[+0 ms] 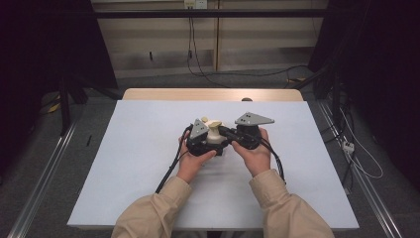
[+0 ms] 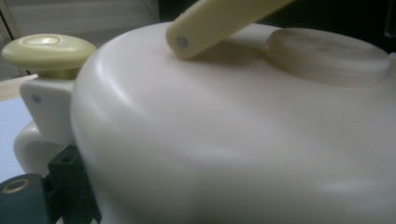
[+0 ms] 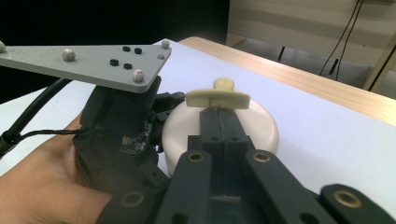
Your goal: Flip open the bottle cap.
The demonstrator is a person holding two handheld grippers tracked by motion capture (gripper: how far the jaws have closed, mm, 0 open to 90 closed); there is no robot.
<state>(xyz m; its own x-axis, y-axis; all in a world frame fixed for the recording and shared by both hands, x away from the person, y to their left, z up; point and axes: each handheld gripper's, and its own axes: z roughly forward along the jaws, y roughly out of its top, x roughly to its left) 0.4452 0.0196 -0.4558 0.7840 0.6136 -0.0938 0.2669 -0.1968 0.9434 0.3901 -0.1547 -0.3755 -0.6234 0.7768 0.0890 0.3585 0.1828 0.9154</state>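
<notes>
A cream round pot (image 1: 214,133) stands at the middle of the white table (image 1: 148,163). In the left gripper view its domed lid (image 2: 233,140) is very close, with a pale yellow knob (image 2: 49,49) at its edge and a pale yellow handle (image 2: 219,18) raised from a pivot. My left gripper (image 1: 207,141) straddles the pot from the left, with one black finger (image 2: 23,198) against its side and the other hidden. My right gripper (image 3: 218,113) comes from the right with its jaws pressed together. Its tips meet the handle (image 3: 217,98) above the pot (image 3: 261,126); I cannot tell whether they pinch it.
The left gripper's grey plate (image 3: 93,63) and a hand lie just left of the pot. A wooden table edge (image 1: 213,94) runs behind the white top. Cables (image 1: 198,64) trail on the floor beyond, and metal rails (image 1: 44,173) flank the table.
</notes>
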